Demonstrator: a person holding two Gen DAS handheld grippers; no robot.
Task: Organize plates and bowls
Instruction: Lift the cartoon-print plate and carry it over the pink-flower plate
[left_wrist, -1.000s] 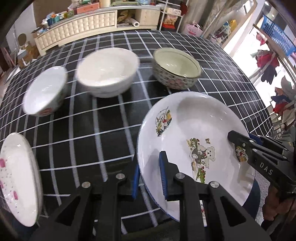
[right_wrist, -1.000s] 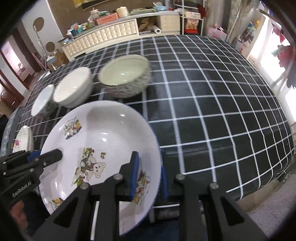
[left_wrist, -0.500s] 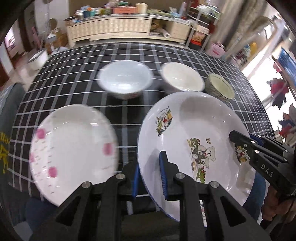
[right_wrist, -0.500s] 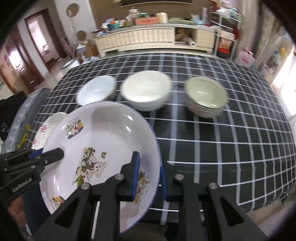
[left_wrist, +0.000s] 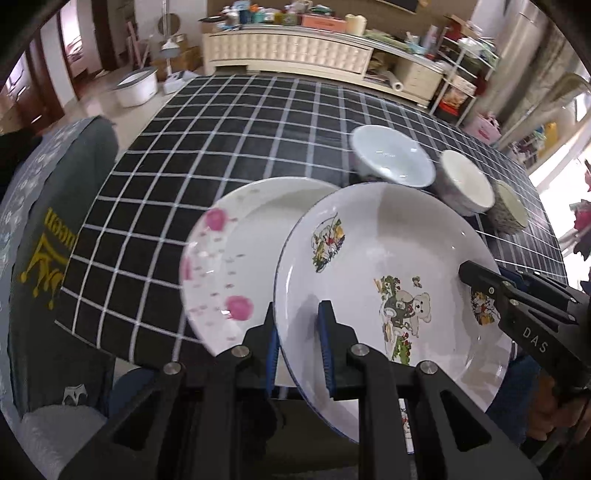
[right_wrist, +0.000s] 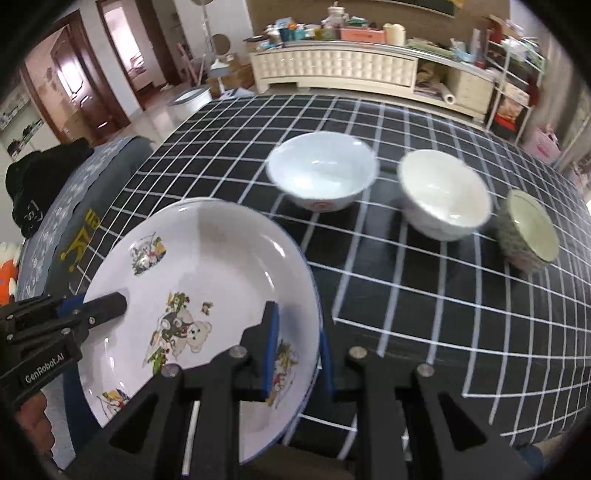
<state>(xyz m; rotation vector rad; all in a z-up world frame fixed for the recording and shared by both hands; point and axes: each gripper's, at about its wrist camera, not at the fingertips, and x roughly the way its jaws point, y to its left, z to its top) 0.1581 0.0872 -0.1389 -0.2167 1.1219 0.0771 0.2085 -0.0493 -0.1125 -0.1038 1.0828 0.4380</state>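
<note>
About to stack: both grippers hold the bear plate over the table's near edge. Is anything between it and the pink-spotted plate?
Nothing visible. The bear plate, clamped at its rim by the left gripper and the right gripper, already overlaps the pink-spotted plate. The three bowls stand farther back, clear of the path.

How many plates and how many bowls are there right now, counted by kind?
Plates: 2, the bear plate and the pink-dotted plate
Bowls: 3, the bluish-white bowl, the cream bowl and the patterned bowl
Total: 5
</note>
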